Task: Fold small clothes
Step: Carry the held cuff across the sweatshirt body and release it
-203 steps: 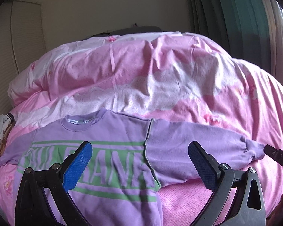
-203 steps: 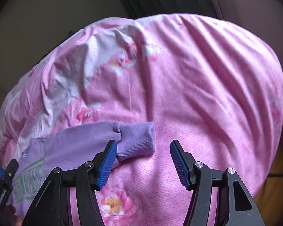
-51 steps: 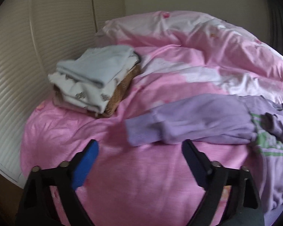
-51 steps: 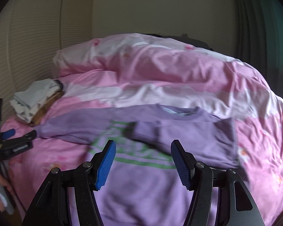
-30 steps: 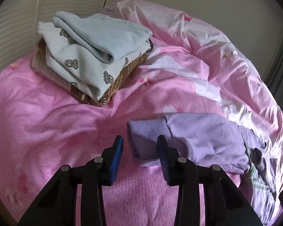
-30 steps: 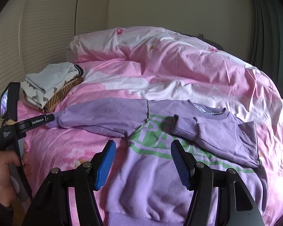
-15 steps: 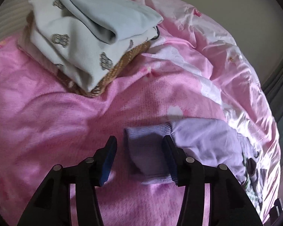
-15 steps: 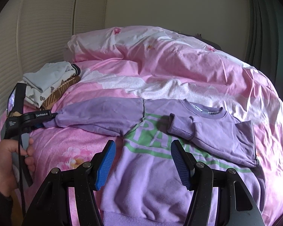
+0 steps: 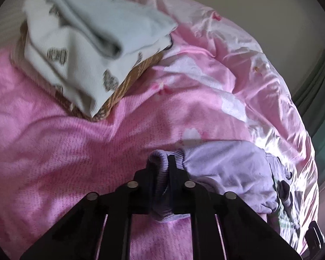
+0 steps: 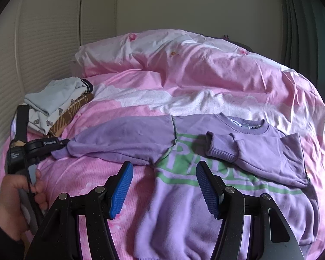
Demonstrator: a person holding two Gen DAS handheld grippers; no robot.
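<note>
a: near the left edge of the pink quilted bed (image 10: 97,186), why does the black left gripper (image 9: 160,169) sit so low on the fabric?

b: its jaws have just been closing and now pinch the ribbed cuff (image 9: 160,173) of the lilac sweatshirt's outstretched sleeve (image 10: 123,138). the cuff bunches up between the two black fingers, so it looks like a firm hold on the cloth.

a: and the sweatshirt itself?

b: the lilac sweatshirt with green lettering (image 10: 197,205) lies flat on its back across the near side of the bed, hem toward the near edge, collar toward the rumpled pink duvet (image 10: 184,65). its other sleeve (image 10: 260,151) already lies folded over the chest, cuff resting on the lettering, so i judge this sleeve is the matching fold.

a: why grab the cuff, not the shoulder?

b: probably because the end of the sleeve is easiest to carry across the body in one sweep.

a: the right gripper (image 10: 163,188)?

b: it hangs above the lower front of the sweatshirt, blue pads about half apart, nothing between them, likely waiting out of the way.

a: what is by the far left corner?

b: a pile of folded pale clothes on a brown woven basket (image 10: 54,108), apart from the sweatshirt, presumably finished pieces.
</note>
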